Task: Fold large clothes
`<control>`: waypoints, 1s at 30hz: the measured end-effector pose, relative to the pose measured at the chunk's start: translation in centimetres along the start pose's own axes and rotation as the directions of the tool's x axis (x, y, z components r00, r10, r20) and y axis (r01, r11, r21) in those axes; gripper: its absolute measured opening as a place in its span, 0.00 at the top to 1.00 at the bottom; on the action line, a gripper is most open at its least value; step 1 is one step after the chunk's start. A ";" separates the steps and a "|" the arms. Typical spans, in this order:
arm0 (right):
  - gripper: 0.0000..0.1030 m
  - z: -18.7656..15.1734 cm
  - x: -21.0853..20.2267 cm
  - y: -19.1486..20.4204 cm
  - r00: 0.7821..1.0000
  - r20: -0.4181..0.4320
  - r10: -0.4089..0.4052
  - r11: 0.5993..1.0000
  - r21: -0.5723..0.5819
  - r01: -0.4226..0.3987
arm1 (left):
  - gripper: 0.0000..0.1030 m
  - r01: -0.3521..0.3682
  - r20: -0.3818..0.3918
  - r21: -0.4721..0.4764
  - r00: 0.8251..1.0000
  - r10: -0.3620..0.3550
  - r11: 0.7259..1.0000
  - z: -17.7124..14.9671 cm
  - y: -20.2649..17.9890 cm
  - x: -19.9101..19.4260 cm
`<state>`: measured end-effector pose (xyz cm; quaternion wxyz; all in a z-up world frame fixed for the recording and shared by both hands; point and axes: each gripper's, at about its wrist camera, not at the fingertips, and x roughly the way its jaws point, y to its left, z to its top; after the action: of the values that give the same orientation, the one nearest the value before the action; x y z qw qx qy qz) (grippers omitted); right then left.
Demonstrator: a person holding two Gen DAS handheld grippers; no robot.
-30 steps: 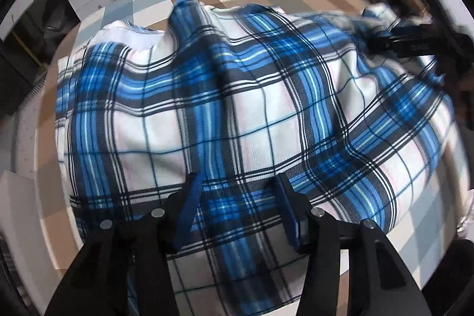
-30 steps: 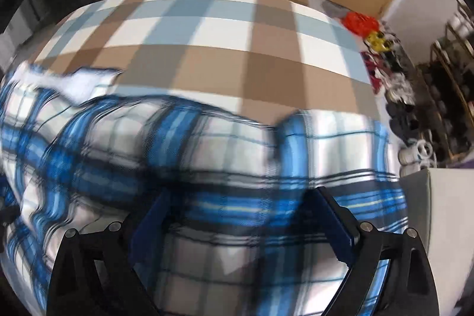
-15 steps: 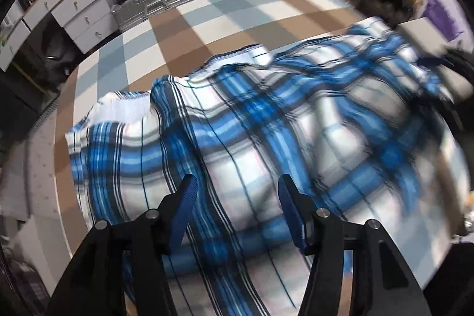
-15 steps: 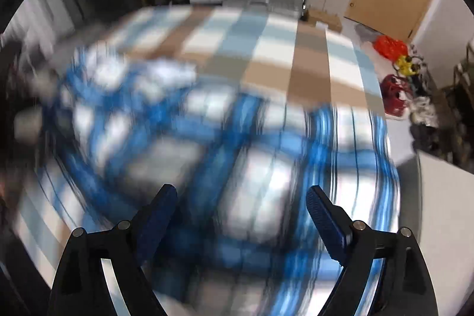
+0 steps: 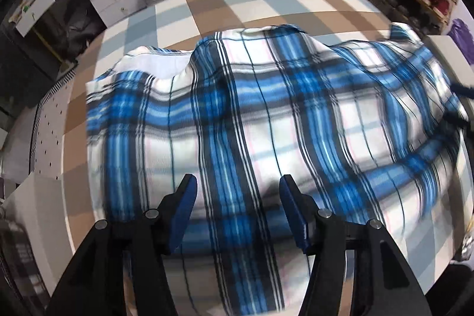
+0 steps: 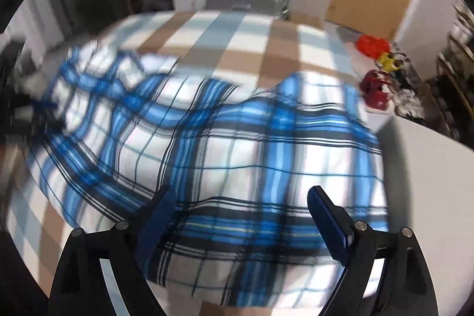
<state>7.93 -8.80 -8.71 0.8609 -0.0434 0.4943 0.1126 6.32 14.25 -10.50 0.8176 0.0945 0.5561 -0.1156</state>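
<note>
a: where's the shirt?

b: spread sideways across the checked table, under both grippers; my left gripper is half open, my right gripper wide, both empty; each has its own end.

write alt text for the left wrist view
A blue and white plaid garment lies rumpled on a checked brown, blue and white surface. The left gripper hangs above it, jaws apart, gripping nothing.

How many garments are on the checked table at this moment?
1: a blue-and-white plaid shirt, spread rumpled across the near half of the checked table, under both grippers. Anything beneath its folds would be hidden.
</note>
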 end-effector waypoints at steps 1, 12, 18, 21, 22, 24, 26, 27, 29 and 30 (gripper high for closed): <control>0.12 -0.3 -0.2 -0.7 1.000 -0.002 -0.004 0.999 0.038 0.004 | 0.48 -0.006 0.000 -0.003 1.000 0.006 1.000 -0.8 0.0 -0.2; 0.12 -0.3 3.8 -0.4 0.981 -0.160 -0.107 0.988 0.091 0.122 | 0.41 0.014 0.035 -0.137 0.999 -0.009 0.990 -3.7 1.3 1.3; 0.14 0.6 -0.2 5.8 1.000 -0.013 0.028 0.999 0.021 -0.028 | 0.41 -0.018 0.051 -0.113 0.998 0.024 0.993 -4.7 0.3 -0.7; 0.14 -0.1 0.7 9.3 0.998 -0.032 0.046 0.998 -0.040 -0.047 | 0.40 -0.005 0.040 -0.148 0.999 0.011 0.989 -5.8 0.5 0.3; 0.14 -0.4 1.7 10.3 0.998 -0.053 0.029 0.998 -0.060 -0.032 | 0.40 0.018 0.052 -0.180 0.999 -0.009 0.983 -6.3 0.8 0.2; 0.13 -1.7 3.8 10.9 0.994 -0.104 -0.035 0.994 -0.102 0.024 | 0.39 0.056 0.092 -0.220 0.995 -0.036 0.974 -6.9 1.3 -0.1; 0.06 -2.1 4.1 10.9 0.996 -0.059 -0.065 0.992 -0.113 0.058 | 0.39 0.056 0.102 -0.217 0.994 -0.034 0.975 -7.1 1.2 -0.2; 0.06 -1.9 4.1 10.9 0.996 -0.059 -0.060 0.993 -0.108 0.054 | 0.38 0.046 0.103 -0.205 0.994 -0.025 0.978 -7.2 0.9 -0.2; 0.07 -1.2 4.2 10.5 0.993 -0.105 -0.052 0.994 -0.104 0.041 | 0.37 0.031 0.114 -0.185 0.993 -0.010 0.982 -7.3 0.5 -0.3; 0.07 -0.6 4.2 10.4 0.992 -0.115 -0.046 0.995 -0.094 0.035 | 0.35 0.028 0.132 -0.186 0.991 -0.003 0.982 -7.6 0.6 -0.3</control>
<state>6.94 1.81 -12.22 0.8298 -0.0996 0.5370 0.1150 -0.36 16.97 -12.95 0.8567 0.0050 0.5104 -0.0749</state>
